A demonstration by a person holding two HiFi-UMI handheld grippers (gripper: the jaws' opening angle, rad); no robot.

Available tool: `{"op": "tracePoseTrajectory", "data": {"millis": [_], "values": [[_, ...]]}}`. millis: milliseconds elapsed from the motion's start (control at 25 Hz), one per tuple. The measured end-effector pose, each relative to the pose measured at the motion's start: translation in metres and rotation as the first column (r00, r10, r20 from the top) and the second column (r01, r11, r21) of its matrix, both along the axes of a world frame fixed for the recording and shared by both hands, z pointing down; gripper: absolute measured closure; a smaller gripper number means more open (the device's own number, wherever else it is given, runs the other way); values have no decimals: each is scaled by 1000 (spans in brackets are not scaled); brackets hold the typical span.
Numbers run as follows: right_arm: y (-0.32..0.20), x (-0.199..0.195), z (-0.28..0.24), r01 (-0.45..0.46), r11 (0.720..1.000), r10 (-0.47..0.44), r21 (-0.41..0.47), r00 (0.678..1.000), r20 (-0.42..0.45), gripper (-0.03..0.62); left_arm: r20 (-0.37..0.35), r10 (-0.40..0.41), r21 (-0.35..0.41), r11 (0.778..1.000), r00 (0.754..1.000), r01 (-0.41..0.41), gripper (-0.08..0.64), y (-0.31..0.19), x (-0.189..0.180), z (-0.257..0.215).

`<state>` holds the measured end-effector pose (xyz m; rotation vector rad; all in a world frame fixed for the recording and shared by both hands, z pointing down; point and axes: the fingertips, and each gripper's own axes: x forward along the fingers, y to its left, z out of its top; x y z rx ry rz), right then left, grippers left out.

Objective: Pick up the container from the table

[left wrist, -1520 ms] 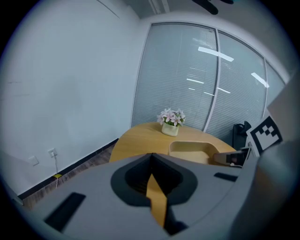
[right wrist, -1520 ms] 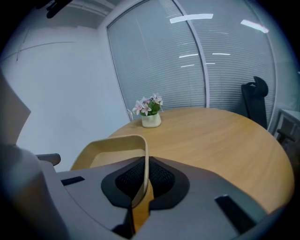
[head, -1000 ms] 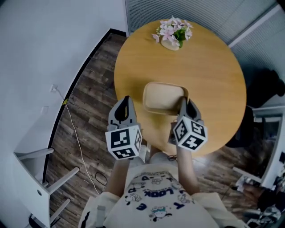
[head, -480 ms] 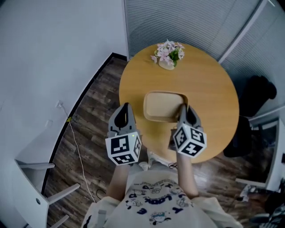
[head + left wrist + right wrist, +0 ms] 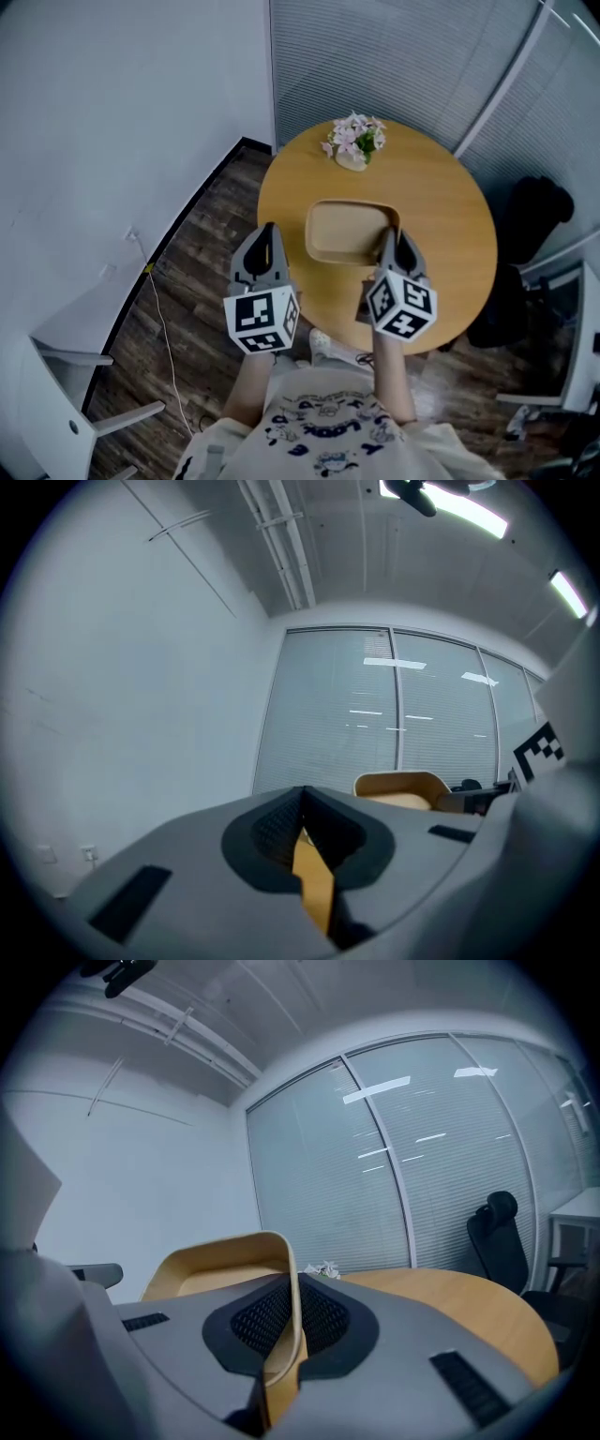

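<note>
The right claw (image 5: 389, 246) is pinched narrowly on the near right rim of the tan, shallow, round-cornered rectangular container (image 5: 347, 230). The rest of the container stretches ahead and to that claw's left, over the round wooden table (image 5: 450, 216). The left claw (image 5: 265, 246) is closed on nothing, well to the container's left. With only one thin wall gripped at a corner, the container's unsupported far side could sag or twist, and the rim could slide out.

Lettering on the person's shirt (image 5: 323, 433) is too blurred to read
</note>
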<state>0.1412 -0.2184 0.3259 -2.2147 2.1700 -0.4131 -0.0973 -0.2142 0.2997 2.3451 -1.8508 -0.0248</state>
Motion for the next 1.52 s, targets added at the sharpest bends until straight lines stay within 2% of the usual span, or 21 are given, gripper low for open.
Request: {"op": "tracePoseTrajectory", "data": {"millis": [480,1520], "values": [[12,-3,-18,9,999,-9,37,1000,-9,577,-1,0,27,1000,1000,0,557,11,-1,-12],[18,7,-13,7,1000,-7,22,1000,-3,577,-5,10,17,1000,1000,-10,557,13,12,-11]]}}
